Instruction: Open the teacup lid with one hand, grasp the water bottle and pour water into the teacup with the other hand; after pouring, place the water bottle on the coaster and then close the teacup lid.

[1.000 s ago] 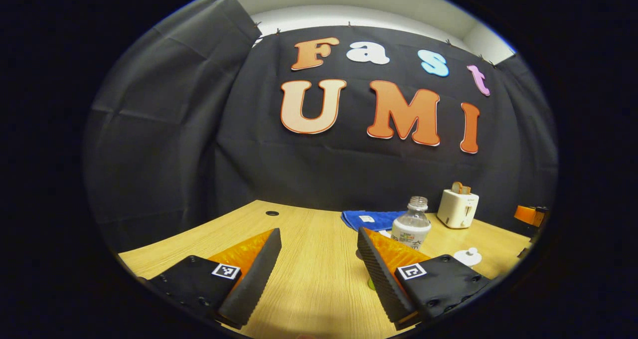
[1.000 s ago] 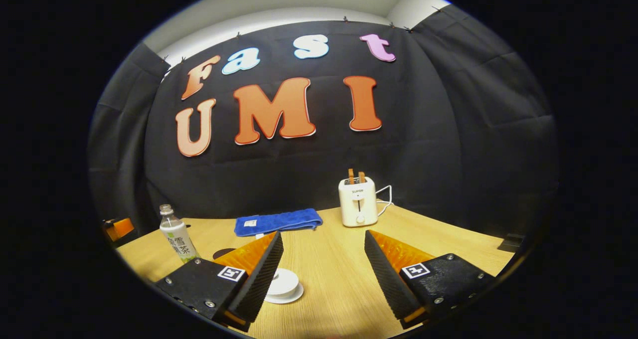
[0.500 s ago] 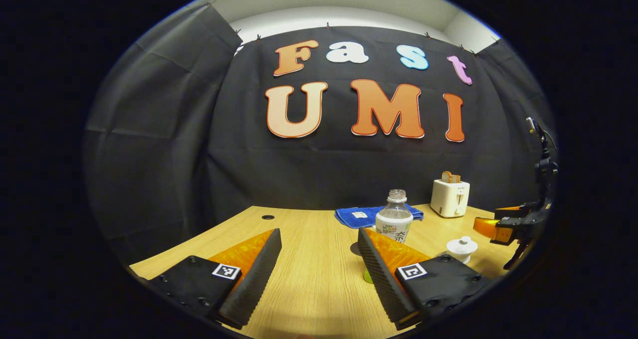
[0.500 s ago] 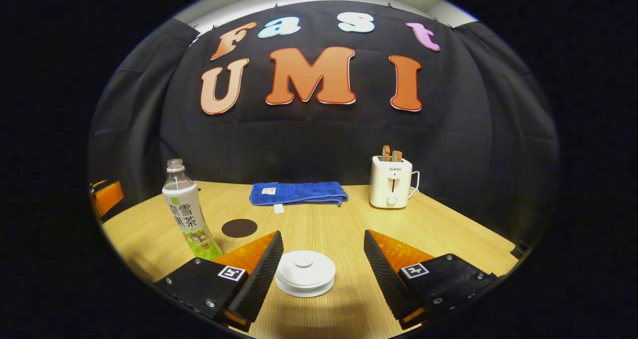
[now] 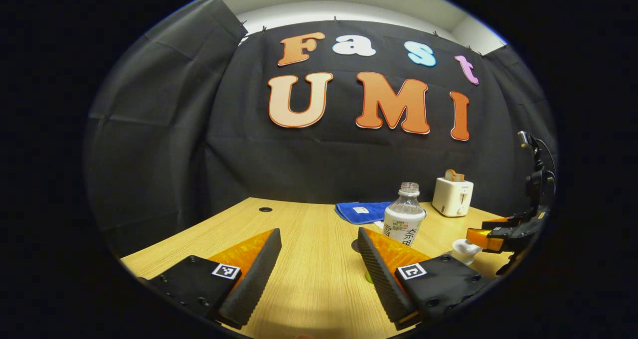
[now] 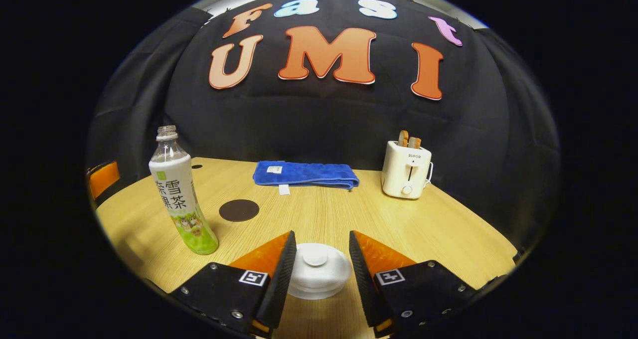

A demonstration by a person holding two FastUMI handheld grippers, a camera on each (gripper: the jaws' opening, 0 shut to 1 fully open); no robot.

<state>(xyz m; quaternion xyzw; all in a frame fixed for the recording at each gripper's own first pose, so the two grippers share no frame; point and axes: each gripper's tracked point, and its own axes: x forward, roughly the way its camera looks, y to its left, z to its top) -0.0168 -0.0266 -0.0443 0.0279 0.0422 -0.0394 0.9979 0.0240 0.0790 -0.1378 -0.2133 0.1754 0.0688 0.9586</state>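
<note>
While the right gripper [image 6: 317,274] sits low over the table [image 6: 448,229], its fingers are part-closed either side of the white teacup lid [image 6: 316,263]; the knob sits in the gap between them, and contact with the pads can't be confirmed. The lid is on the teacup [image 6: 319,284], which stands on the table right at the fingertips. Left of it the water bottle [image 6: 178,194] stands upright, cap off, green at the base. Just behind, between bottle and cup, lies the dark round coaster [image 6: 239,210], flat and bare. Farther back a folded blue towel [image 6: 304,174] lies near the wall, and a white toaster [image 6: 406,169] with two slices up stands to its right.

In the left gripper view, the left gripper [image 5: 319,259] hovers with fingers spread wide, holding nothing. The bottle [image 5: 404,219] stands just past its right finger. Beyond, at right, the right gripper [image 5: 491,237] hangs at the teacup [image 5: 466,249]. Towel [image 5: 361,212] and toaster [image 5: 452,195] sit at the back.
</note>
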